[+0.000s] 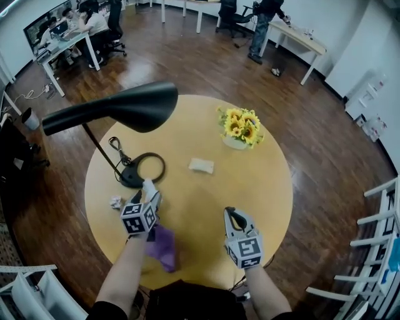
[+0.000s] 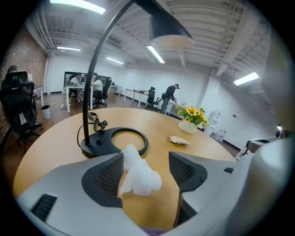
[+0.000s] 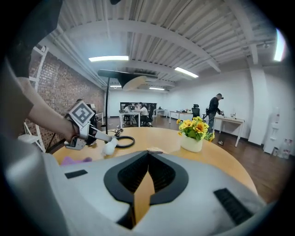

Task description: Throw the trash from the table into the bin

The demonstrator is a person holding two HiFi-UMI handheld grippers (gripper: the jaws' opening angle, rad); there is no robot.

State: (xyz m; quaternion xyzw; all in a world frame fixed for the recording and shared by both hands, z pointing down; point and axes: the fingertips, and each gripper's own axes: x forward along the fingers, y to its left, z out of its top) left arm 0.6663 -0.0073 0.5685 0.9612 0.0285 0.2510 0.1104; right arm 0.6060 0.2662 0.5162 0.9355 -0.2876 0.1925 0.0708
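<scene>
The white tissue wad (image 2: 138, 177) sits between the left gripper's (image 2: 148, 166) jaws. It leans on the pad (image 2: 109, 177) at its nine o'clock, and there is a clear gap to the pad at three o'clock. The jaws stand released, wide apart. Beyond it, at twelve o'clock, the lamp base (image 2: 113, 140) stands on the round table (image 2: 50, 147). The right gripper (image 3: 148, 162) is clenched with nothing in it.

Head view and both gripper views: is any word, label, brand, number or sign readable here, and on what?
No text can be read anywhere.
Marker cubes: black-and-white square patterns only, no letters or digits.
Screens on the far desk: too small to read.
</scene>
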